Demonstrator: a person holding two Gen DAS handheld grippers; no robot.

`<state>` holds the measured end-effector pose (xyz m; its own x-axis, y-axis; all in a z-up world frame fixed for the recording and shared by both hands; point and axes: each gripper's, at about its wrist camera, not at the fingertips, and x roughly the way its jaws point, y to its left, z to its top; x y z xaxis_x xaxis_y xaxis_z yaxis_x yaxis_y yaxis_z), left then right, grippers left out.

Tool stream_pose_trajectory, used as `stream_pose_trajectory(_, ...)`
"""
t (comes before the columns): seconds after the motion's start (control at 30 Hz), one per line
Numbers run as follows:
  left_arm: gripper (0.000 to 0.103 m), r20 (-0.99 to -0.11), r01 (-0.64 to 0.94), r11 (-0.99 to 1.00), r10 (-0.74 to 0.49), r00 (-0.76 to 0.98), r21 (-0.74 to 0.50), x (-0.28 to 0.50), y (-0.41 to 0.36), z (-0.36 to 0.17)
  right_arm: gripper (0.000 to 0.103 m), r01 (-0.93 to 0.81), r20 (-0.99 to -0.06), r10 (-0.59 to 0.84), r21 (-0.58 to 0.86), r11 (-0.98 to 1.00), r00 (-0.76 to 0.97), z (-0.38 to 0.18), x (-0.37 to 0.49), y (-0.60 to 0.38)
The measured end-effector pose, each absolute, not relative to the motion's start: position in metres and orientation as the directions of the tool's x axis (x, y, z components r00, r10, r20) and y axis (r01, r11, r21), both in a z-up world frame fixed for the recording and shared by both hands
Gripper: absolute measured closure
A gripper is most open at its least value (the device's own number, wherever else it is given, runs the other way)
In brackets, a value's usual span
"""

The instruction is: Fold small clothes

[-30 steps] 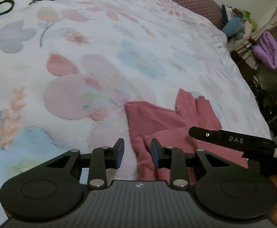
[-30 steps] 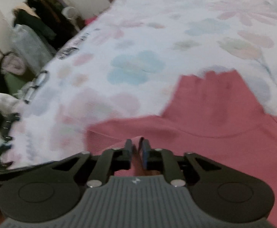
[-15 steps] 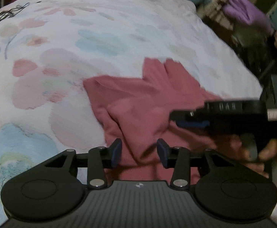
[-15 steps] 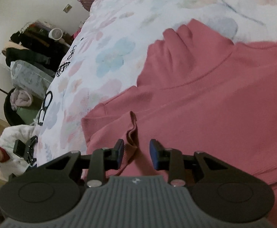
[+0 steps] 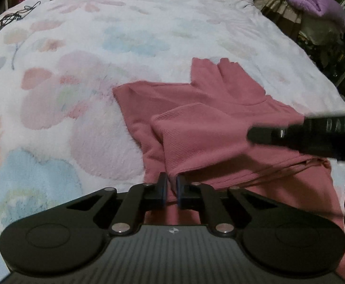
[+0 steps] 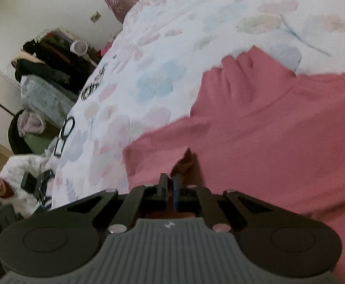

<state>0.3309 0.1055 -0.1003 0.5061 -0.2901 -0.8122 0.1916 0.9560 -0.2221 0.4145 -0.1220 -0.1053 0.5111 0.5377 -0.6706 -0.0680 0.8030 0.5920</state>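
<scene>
Pink knit top [image 5: 222, 127] spread flat on a fleecy floral bed cover [image 5: 82, 54], straight ahead of both tools and beneath them. Left tool [image 5: 170, 189] just closed and pinched on a corner of a folded-over ribbed flap at the garment's near edge, cloth caught between the blue pads. Right tool [image 6: 170, 187] likewise just closed, nipped on a raised ridge of the same pink fabric [image 6: 267, 130] directly before its tips. Seen from the left view, blurred, crossing above the garment's right side. Collar lying farther off, beyond the tips, pointing away. Black cable [image 5: 11, 19] coiled far ahead to the left on the cover. Purple quilted item [image 5: 319, 7] off the bed, far ahead to the right.
</scene>
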Motion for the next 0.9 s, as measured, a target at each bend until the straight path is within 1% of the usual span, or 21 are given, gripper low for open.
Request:
stream_pose_trajectory(0.07, 0.095, -0.819, 0.194, 0.955, -0.293, 0.494, -0.224, 0.329, 0.105, -0.102, 0.103, -0.062, -0.735, 0.48, 0.517, 0.854, 0.479, -0.117, 0.41, -0.116)
stream_pose_trajectory(0.1, 0.095, -0.822, 0.197, 0.956, -0.288, 0.492, -0.217, 0.327, 0.105, -0.101, 0.103, -0.044, -0.753, 0.465, 0.504, 0.862, 0.465, -0.123, 0.408, -0.117)
stream_pose_trajectory(0.13, 0.095, -0.825, 0.2, 0.958, -0.279, 0.49, -0.206, 0.325, 0.105, -0.099, 0.1, -0.024, -0.745, 0.486, 0.535, 0.844, 0.458, -0.127, 0.405, -0.122)
stream_pose_trajectory(0.2, 0.095, -0.84, 0.196, 0.962, -0.264, 0.474, -0.192, 0.321, 0.109, -0.096, 0.099, -0.012, -0.722, 0.501, 0.565, 0.825, 0.477, -0.123, 0.396, -0.132)
stream_pose_trajectory(0.23, 0.094, -0.843, 0.197, 0.962, -0.263, 0.469, -0.191, 0.319, 0.111, -0.094, 0.098, -0.022, -0.722, 0.488, 0.55, 0.835, 0.491, -0.119, 0.392, -0.134)
stream_pose_trajectory(0.3, 0.094, -0.828, 0.195, 0.957, -0.285, 0.483, -0.216, 0.318, 0.117, -0.087, 0.094, -0.049, -0.721, 0.454, 0.506, 0.861, 0.524, -0.108, 0.381, -0.143)
stream_pose_trajectory(0.33, 0.088, -0.814, 0.188, 0.952, -0.305, 0.495, -0.242, 0.319, 0.12, -0.082, 0.092, -0.055, -0.717, 0.445, 0.497, 0.866, 0.536, -0.104, 0.378, -0.15)
stream_pose_trajectory(0.37, 0.085, -0.803, 0.179, 0.948, -0.317, 0.506, -0.261, 0.319, 0.122, -0.079, 0.087, -0.055, -0.714, 0.429, 0.483, 0.874, 0.554, -0.1, 0.372, -0.159)
stream_pose_trajectory(0.4, 0.081, -0.788, 0.164, 0.945, -0.328, 0.52, -0.284, 0.322, 0.125, -0.076, 0.085, -0.052, -0.709, 0.415, 0.472, 0.88, 0.57, -0.097, 0.368, -0.167)
stream_pose_trajectory(0.43, 0.079, -0.776, 0.148, 0.941, -0.336, 0.535, -0.305, 0.325, 0.126, -0.074, 0.085, -0.046, -0.705, 0.394, 0.458, 0.888, 0.589, -0.094, 0.363, -0.178)
stream_pose_trajectory(0.53, 0.079, -0.752, 0.133, 0.936, -0.341, 0.564, -0.326, 0.337, 0.121, -0.071, 0.085, -0.01, -0.706, 0.321, 0.406, 0.914, 0.631, -0.087, 0.349, -0.209)
stream_pose_trajectory(0.63, 0.079, -0.748, 0.151, 0.943, -0.328, 0.578, -0.297, 0.349, 0.104, -0.069, 0.085, 0.026, -0.711, 0.242, 0.344, 0.939, 0.66, -0.083, 0.337, -0.241)
stream_pose_trajectory(0.7, 0.079, -0.757, 0.157, 0.953, -0.301, 0.58, -0.259, 0.357, 0.094, -0.069, 0.092, 0.055, -0.725, 0.18, 0.288, 0.956, 0.665, -0.081, 0.333, -0.263)
stream_pose_trajectory(0.8, 0.079, -0.773, 0.164, 0.958, -0.287, 0.565, -0.236, 0.364, 0.085, -0.076, 0.091, 0.078, -0.736, 0.095, 0.197, 0.977, 0.67, -0.079, 0.332, -0.29)
stream_pose_trajectory(0.9, 0.079, -0.793, 0.168, 0.963, -0.269, 0.547, -0.21, 0.364, 0.081, -0.084, 0.089, 0.07, -0.748, 0.076, 0.162, 0.984, 0.66, -0.084, 0.334, -0.302)
